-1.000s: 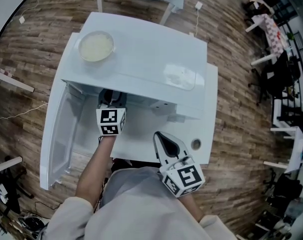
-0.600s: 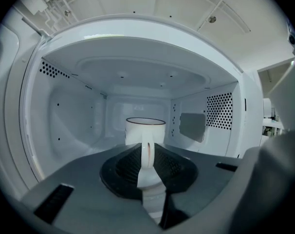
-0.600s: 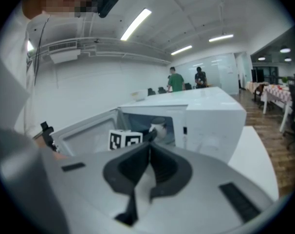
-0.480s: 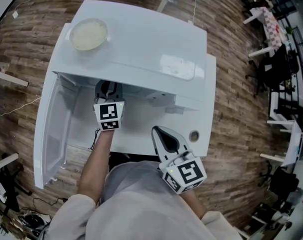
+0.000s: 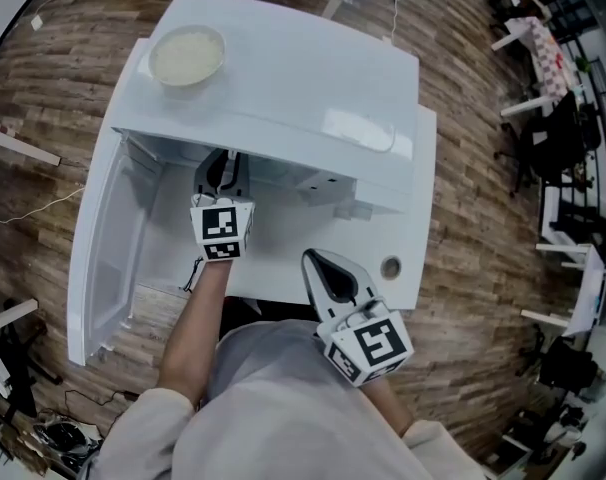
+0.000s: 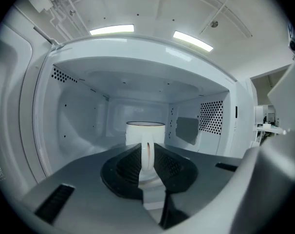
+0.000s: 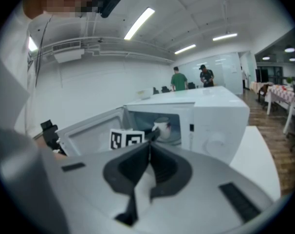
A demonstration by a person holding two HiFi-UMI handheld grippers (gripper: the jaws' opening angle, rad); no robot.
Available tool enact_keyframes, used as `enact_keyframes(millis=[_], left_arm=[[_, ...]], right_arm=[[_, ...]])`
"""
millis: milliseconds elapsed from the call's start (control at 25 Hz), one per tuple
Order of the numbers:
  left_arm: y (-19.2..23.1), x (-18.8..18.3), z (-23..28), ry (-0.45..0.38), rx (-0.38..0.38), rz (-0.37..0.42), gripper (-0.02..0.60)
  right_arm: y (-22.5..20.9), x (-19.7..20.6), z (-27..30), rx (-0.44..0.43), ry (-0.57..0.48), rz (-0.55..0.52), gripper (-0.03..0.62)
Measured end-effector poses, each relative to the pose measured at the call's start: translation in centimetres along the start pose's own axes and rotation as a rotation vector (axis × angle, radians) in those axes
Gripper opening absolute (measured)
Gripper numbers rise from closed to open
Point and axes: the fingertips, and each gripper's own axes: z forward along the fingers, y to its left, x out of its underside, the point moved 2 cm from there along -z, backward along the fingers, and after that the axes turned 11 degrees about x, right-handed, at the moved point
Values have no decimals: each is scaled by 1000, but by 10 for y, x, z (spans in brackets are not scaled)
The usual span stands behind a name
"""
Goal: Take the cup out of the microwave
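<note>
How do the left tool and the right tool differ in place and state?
The left tool reaches inside the microwave; the right tool hangs outside it. The left tool's jaws have just been closing and grip the cup by its handle; the right tool's are shut on nothing. Both face the microwave.

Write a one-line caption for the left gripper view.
Left gripper, jaws just closed on the handle of the cup inside the microwave.

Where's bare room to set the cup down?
Table strip in front of the microwave, between open door and cable hole; also the microwave top right of the bowl. Crowded: the cavity mouth, where the left tool has just closed on the cup.
</note>
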Motion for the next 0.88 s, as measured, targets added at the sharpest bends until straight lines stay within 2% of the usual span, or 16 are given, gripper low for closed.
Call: enact_keyframes(millis=[880], left_arm=[[3,-1,-27,15,9,-9,66]], right_arm=[[18,1,-12,-11,-22,0,23]])
